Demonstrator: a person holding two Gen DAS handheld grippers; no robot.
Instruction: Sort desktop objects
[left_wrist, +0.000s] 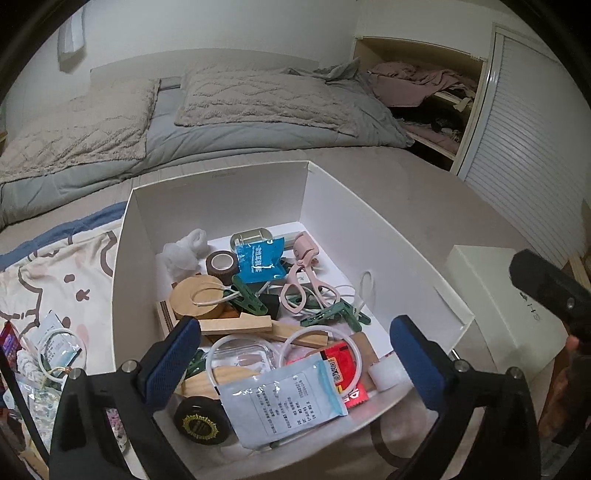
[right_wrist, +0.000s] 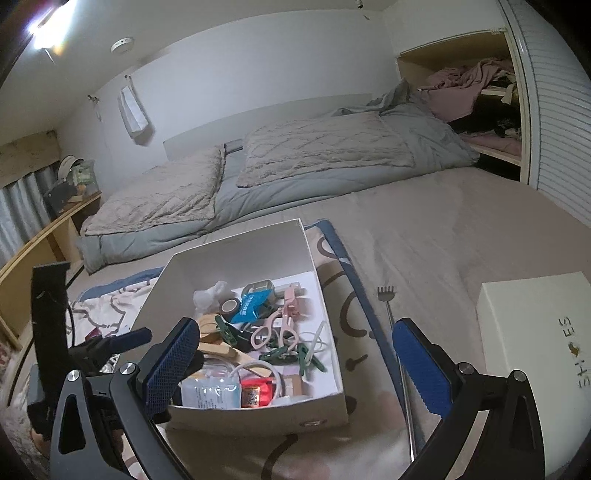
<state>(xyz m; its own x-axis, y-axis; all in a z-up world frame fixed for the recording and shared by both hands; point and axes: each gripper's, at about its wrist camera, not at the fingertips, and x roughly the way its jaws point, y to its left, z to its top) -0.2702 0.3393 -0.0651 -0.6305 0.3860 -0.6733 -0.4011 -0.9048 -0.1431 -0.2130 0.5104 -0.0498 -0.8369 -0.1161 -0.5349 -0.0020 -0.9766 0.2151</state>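
Observation:
A white cardboard box (left_wrist: 332, 206) (right_wrist: 258, 410) sits on a printed blanket and holds several small items. Among them are pink scissors (left_wrist: 295, 284), green clips (left_wrist: 332, 314), a brown tape roll (left_wrist: 221, 262), wooden pieces (left_wrist: 236, 325), a blue packet (left_wrist: 258, 262), a red packet (left_wrist: 347, 365) and a pale blue sachet (left_wrist: 284, 398). My left gripper (left_wrist: 295, 321) hangs open over the box's near end, and the sachet lies loose below it. My right gripper (right_wrist: 297, 325) is open too, above the box's near right corner, with nothing in it.
A white shoe box (left_wrist: 498, 306) (right_wrist: 535, 350) stands to the right. A metal back scratcher (right_wrist: 393, 332) lies between the two boxes. Loose packets and a white ring (left_wrist: 51, 350) lie on the blanket (left_wrist: 55, 266) at the left. Pillows and a quilt are behind.

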